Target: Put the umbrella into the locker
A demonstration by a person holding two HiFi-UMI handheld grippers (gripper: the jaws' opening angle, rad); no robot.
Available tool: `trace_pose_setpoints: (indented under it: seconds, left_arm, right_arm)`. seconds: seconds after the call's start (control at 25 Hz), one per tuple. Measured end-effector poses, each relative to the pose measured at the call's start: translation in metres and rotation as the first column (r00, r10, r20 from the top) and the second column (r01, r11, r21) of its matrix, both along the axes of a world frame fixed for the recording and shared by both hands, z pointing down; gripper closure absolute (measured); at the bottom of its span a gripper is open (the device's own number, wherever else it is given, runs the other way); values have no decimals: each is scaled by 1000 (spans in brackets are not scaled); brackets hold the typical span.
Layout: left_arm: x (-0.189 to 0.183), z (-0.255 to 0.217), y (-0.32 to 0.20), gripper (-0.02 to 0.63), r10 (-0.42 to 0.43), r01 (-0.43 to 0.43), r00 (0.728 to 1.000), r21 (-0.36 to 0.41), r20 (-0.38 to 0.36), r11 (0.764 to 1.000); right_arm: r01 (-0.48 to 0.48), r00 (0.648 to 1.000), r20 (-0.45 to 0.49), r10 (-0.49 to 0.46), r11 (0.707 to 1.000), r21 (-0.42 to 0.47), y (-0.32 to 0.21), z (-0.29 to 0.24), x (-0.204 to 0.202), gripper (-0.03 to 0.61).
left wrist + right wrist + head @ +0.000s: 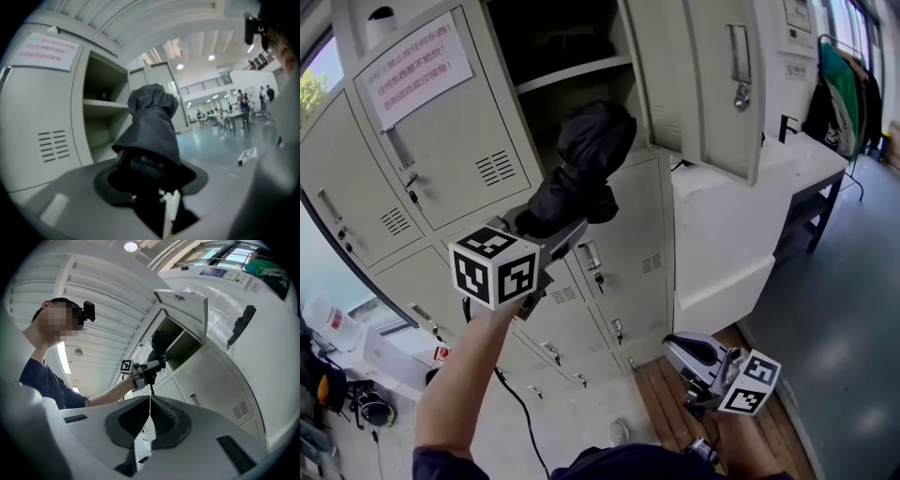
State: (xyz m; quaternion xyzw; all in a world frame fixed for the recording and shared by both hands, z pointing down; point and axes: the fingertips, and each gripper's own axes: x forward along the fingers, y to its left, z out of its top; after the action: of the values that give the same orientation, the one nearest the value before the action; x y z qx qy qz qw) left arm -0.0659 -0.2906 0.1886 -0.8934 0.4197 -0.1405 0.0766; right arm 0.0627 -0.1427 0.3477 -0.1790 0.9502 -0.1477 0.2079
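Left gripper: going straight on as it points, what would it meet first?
The left gripper, shut on the umbrella, aims at the open locker; the umbrella's tip would likely enter below the shelf, near its right side. Depth is unclear.

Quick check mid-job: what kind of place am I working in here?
Likely a locker area beside a large open hall: a bank of grey metal lockers, clothes hanging at the right, and, in the left gripper view, tables with people beyond.

Umbrella (pixel 586 159) before open locker (pixel 574 72); locker door (pixel 717 84) at right.
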Motion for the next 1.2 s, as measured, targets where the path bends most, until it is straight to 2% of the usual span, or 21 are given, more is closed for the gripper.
trace_pose_setpoints:
  seconds: [0.2, 0.36, 0.6, 0.76, 0.96, 1.2]
  left_arm:
    - [-8, -5, -18, 396, 60, -60, 998, 5, -5, 998]
    - [-14, -12, -25, 394, 123, -123, 992, 35, 17, 992]
    - [-29, -16, -22, 394, 240, -239, 970, 24, -34, 971]
    - [-36, -14, -17, 394, 288, -287, 956, 17, -53, 958]
    - [-40, -18, -26, 394, 286, -288, 956, -12, -63, 958]
    - [-34, -31, -57, 394, 225, -233, 971, -98, -83, 968]
  right_arm:
    - [-42, 999, -5, 42, 998, 43, -24, -18, -20, 571]
    - [-78, 997, -1, 78, 996, 47, -46, -22, -46, 571]
    - [-95, 995, -15, 96, 994, 56, -61, -27, -93, 571]
    - [-93, 995, -26, 95, 994, 59, -71, -27, -115, 571]
    - [-75, 996, -39, 77, 997, 35, -75, -21, -131, 571]
    - [-57, 998, -29, 58, 998, 20, -82, -18, -121, 571]
